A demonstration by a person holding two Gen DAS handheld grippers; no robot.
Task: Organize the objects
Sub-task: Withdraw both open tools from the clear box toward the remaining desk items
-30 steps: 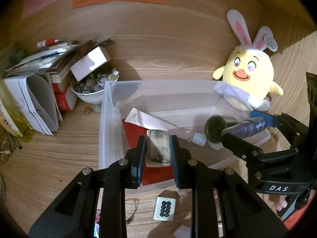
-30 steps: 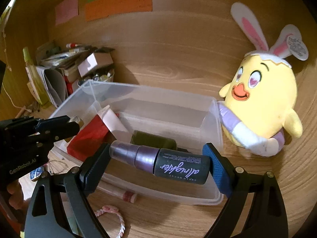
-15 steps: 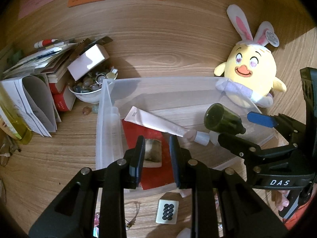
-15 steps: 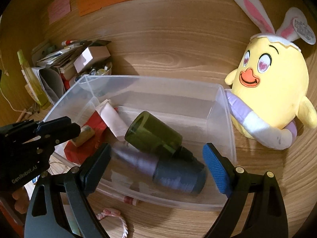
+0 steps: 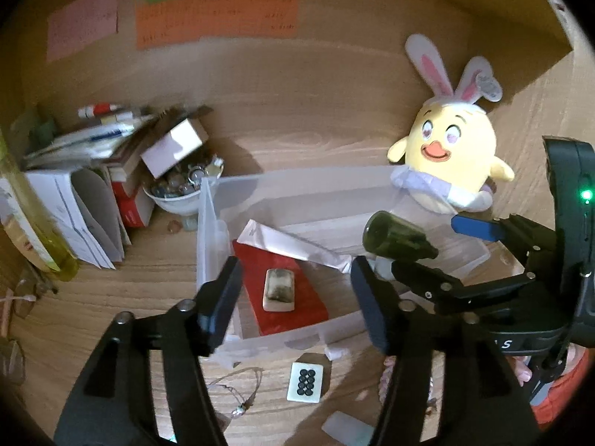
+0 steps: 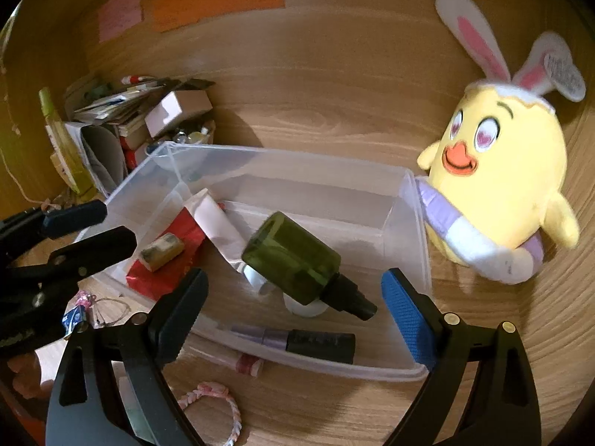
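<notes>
A clear plastic bin (image 5: 208, 230) (image 6: 420, 223) stands on the wooden desk. Inside lie a mahjong tile (image 5: 279, 290) (image 6: 161, 252) on a red packet (image 5: 290, 290) (image 6: 163, 278), a white tube (image 5: 293, 245) (image 6: 219, 223), a dark green bottle (image 5: 394, 238) (image 6: 293, 260) and a purple spray bottle (image 6: 297, 338) by the near wall. My left gripper (image 5: 293, 303) is open and empty above the tile. My right gripper (image 6: 293, 310) is open and empty above the bin's near side.
A yellow bunny-eared plush (image 5: 450, 163) (image 6: 502, 186) sits right of the bin. Books, papers and a bowl of trinkets (image 5: 178, 193) crowd the left. In front of the bin lie another mahjong tile (image 5: 305, 381), a necklace (image 5: 241, 394), a pink bracelet (image 6: 215, 401) and a lip tube (image 6: 238, 362).
My left gripper let go of the mahjong tile onto the red packet and opened wide. My right gripper released the purple spray bottle into the bin. Both grippers drew back.
</notes>
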